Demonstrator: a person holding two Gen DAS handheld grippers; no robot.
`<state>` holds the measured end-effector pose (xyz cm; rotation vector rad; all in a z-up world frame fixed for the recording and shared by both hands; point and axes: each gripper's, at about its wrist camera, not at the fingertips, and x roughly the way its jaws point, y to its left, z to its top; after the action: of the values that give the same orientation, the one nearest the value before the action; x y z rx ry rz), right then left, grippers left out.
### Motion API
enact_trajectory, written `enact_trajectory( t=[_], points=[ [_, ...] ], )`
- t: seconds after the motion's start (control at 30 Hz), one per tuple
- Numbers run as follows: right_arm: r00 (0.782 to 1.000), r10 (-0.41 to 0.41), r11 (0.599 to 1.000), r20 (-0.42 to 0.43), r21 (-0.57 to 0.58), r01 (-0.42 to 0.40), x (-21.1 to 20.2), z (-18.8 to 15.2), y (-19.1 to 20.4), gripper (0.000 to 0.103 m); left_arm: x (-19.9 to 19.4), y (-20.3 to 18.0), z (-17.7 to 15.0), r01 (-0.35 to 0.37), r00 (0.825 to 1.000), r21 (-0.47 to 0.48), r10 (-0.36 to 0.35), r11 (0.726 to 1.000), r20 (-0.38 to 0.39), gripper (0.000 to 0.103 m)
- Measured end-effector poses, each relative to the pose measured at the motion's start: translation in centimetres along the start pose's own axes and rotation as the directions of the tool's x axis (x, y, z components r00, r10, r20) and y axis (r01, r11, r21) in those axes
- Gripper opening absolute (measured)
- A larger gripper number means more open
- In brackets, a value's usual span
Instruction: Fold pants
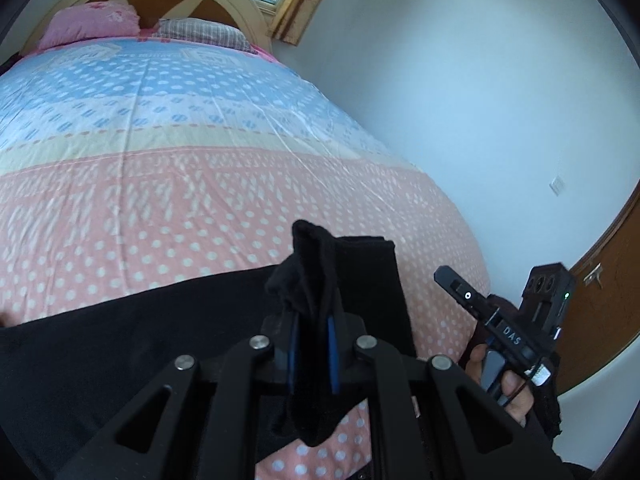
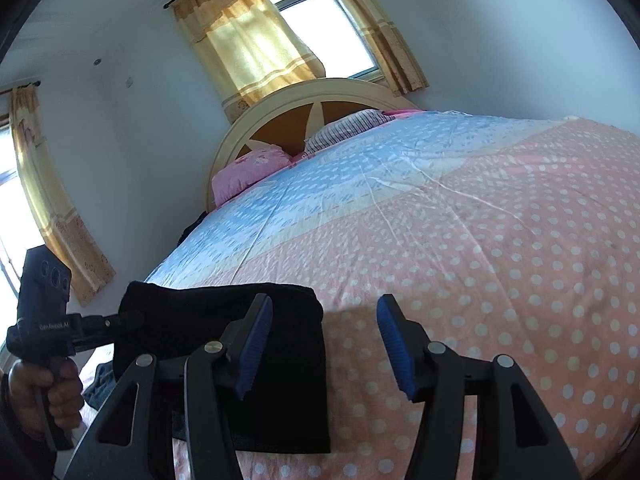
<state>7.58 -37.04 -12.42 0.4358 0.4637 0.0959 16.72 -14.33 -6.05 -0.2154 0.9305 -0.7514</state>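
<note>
Pants [image 2: 280,360] lie at the near edge of the bed [image 2: 480,240], apparently folded at least once. Left gripper [image 1: 314,356] is clamped on a lifted fold; right gripper [image 2: 324,344] is empty, jaws apart, beside the pants. Final fold and release likely remain.

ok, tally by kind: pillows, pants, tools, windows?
pillows: 2, pink pillow and striped pillow
black pants: 1
tools: 2, left tool and right tool
windows: 2, and
total: 7
</note>
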Motion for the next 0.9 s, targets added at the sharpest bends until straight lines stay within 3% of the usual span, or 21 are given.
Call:
enact_trajectory(
  t=[0.2,0.37,0.6,0.77,0.9],
  points=[
    [0.999,0.034,0.995,-0.008,-0.098,-0.035,0.1,-0.7,2.4,0.056,-3.2,3.6,-0.1,-0.012,0.999,-0.096,0.016,0.995,0.039,0.012],
    [0.991,0.132,0.974,-0.033,-0.183,-0.136,-0.2,-1.6,5.2,0.056,-5.3,6.7,-0.6,-0.037,0.996,-0.161,0.049,0.986,0.069,0.012],
    [0.959,0.223,0.903,-0.172,-0.334,-0.27,0.9,-4.6,9.8,0.056,-6.5,11.1,-2.4,-0.073,0.994,-0.244,0.092,0.967,0.065,0.012],
    [0.944,0.199,0.863,-0.262,-0.41,-0.296,2.4,-7.0,11.8,0.056,-6.0,14.3,-4.0,-0.102,0.992,-0.319,0.121,0.942,0.041,0.012],
    [0.922,0.074,0.862,-0.379,-0.441,-0.25,5.2,-9.0,11.7,0.057,-5.4,16.2,-4.6,-0.12,0.99,-0.346,0.139,0.93,0.03,0.012]
  ],
)
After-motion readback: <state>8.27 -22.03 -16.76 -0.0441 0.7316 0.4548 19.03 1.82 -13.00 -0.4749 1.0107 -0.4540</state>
